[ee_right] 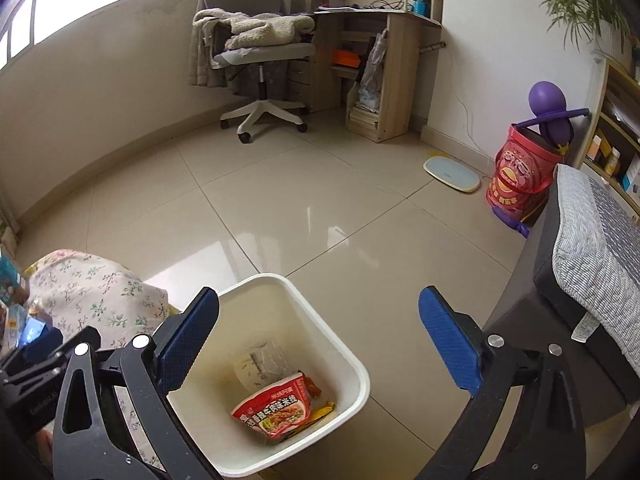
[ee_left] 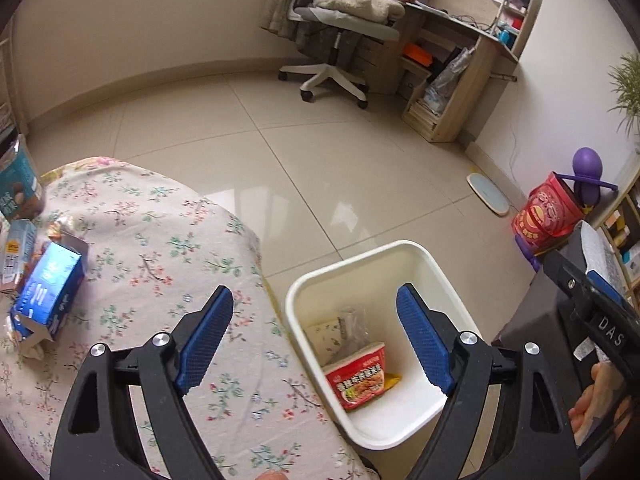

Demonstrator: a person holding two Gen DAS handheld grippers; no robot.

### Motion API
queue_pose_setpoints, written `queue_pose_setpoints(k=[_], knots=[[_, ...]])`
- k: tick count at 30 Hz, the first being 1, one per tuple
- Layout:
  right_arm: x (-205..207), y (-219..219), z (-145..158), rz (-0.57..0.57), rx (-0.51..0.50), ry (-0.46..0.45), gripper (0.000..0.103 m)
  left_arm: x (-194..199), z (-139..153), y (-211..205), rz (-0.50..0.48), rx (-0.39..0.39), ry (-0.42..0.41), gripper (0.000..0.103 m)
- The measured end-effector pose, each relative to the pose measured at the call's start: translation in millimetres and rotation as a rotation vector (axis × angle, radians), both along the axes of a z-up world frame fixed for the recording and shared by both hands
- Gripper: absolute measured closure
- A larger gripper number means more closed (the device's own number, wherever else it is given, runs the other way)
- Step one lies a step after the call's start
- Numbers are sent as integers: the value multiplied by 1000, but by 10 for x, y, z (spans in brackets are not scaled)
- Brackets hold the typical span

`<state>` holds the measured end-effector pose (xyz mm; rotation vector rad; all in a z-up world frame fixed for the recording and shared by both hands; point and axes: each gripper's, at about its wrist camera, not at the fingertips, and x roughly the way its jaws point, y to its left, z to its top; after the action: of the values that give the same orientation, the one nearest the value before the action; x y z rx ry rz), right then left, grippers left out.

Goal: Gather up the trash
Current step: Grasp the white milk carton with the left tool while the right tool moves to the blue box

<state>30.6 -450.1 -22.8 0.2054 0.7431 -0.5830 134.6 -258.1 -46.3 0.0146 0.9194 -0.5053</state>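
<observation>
I hold both grippers above the white bin (ee_left: 304, 284), left gripper (ee_left: 316, 340) and right gripper (ee_right: 320, 340) jaws spread, empty. A red noodle packet (ee_right: 276, 410) lies inside; a blue carton (ee_left: 48, 292) rests on the floral surface (ee_left: 168, 240).

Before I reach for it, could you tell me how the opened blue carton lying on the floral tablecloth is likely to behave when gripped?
The blue carton has torn-open flaps at both ends, so it is probably empty and light. Its thin card walls would likely crush under firm squeezing. Lying flat on the floral tablecloth, it should slide rather than roll if pushed.
</observation>
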Motion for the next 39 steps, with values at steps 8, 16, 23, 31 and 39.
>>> queue_pose_setpoints(k=[8,16,23,31,39], knots=[[365,676,16,120,-48,15,7,181,89,596,119,27,-41,19],[694,1231,-21,209,-47,27,7,298,71,1198,224,79,-64,18],[885,1665,-112,299,-35,52,7,580,-53,1804,345,162,-40,16],[1082,1940,-278,360,41,97,7,1234,-312,2611,505,301,16,16],[1260,2161,-370,424,109,135,7,1963,-830,3092,572,347,206,16]])
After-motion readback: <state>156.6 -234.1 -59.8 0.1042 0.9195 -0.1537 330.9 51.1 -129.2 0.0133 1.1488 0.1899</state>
